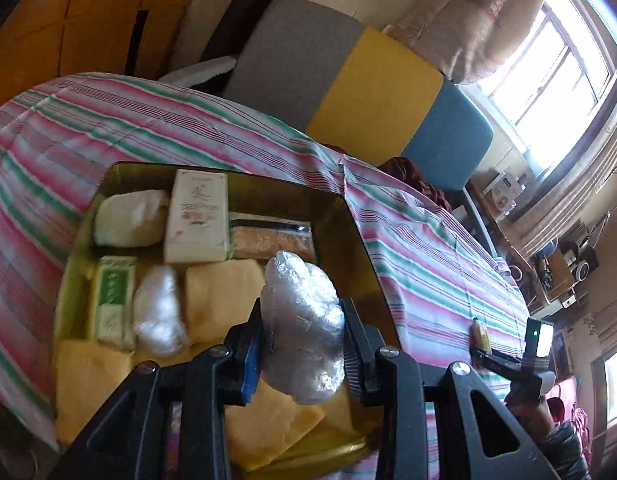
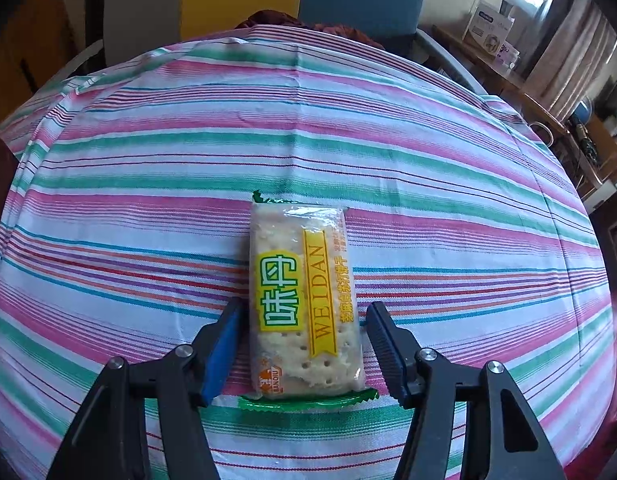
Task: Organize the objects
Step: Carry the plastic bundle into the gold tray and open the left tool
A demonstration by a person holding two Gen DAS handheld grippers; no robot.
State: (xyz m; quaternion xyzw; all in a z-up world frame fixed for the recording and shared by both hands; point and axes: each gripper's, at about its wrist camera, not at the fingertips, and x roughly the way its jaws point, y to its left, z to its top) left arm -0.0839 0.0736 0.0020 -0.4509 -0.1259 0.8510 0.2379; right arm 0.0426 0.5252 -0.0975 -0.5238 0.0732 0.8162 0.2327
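Over a gold tin (image 1: pixel 360 240) of packed snacks, the left gripper (image 1: pixel 304 344) clamps a clear plastic-wrapped bundle (image 1: pixel 300 320); the right gripper (image 2: pixel 304 344), jaws apart, straddles a Weidan cracker packet (image 2: pixel 304 304) lying flat on the striped tablecloth (image 2: pixel 148 200).

Left wrist view looks steeply down, close over the tray (image 1: pixel 348 216); right wrist view faces low across the shared striped tablecloth (image 2: pixel 348 128).

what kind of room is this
Probably a lived-in home room, living or dining: a table under a striped tablecloth, a colour-blocked sofa behind it, and curtained windows beside a cluttered side desk.
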